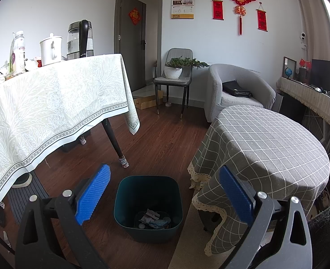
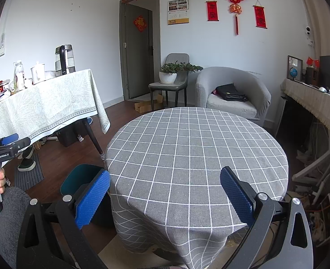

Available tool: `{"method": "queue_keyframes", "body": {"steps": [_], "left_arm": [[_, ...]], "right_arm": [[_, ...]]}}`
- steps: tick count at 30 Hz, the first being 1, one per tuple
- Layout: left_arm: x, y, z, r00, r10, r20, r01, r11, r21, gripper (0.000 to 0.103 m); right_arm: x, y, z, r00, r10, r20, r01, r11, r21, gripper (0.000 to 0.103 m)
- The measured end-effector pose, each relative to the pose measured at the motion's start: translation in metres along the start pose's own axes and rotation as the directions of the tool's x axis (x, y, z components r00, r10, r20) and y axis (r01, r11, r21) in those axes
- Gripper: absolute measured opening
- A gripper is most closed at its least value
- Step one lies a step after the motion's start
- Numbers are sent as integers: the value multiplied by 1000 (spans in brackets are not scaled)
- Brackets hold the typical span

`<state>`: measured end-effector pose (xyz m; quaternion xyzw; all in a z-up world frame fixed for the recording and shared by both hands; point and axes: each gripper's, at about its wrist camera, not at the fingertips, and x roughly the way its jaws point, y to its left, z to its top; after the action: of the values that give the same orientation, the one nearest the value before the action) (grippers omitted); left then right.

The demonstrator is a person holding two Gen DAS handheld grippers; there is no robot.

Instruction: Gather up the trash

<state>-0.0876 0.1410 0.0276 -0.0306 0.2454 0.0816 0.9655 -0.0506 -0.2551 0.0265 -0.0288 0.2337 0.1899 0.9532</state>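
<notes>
Trash bin on floor, both grippers empty above it and the round tabletop.

Dark teal bin [image 1: 147, 206], lower centre of the left wrist view, holds crumpled wrappers [image 1: 152, 220]; it stands just beside the checked tabletop [image 2: 196, 157], likely for short drops. Left gripper [image 1: 165, 195] hangs over the bin, fingers [image 1: 93, 192] wide apart, holding nothing. Right gripper [image 2: 165, 197], equally spread and empty, faces the bare checked cloth.

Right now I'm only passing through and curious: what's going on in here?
A person holds a hand-held gripper in each hand, both open and empty. The left hand-held gripper hangs over a dark teal bin on the floor, with scraps of trash inside. The right hand-held gripper faces the round checked table, which looks bare.
</notes>
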Motion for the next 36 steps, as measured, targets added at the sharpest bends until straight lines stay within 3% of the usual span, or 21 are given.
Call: {"method": "queue_keyframes", "body": {"steps": [36], "left_arm": [[1,2,2,1000,4,-6,-4,1000,4,100]], "right_arm": [[0,1,-1,1000,-1,1,1,1000,1,99]]}}
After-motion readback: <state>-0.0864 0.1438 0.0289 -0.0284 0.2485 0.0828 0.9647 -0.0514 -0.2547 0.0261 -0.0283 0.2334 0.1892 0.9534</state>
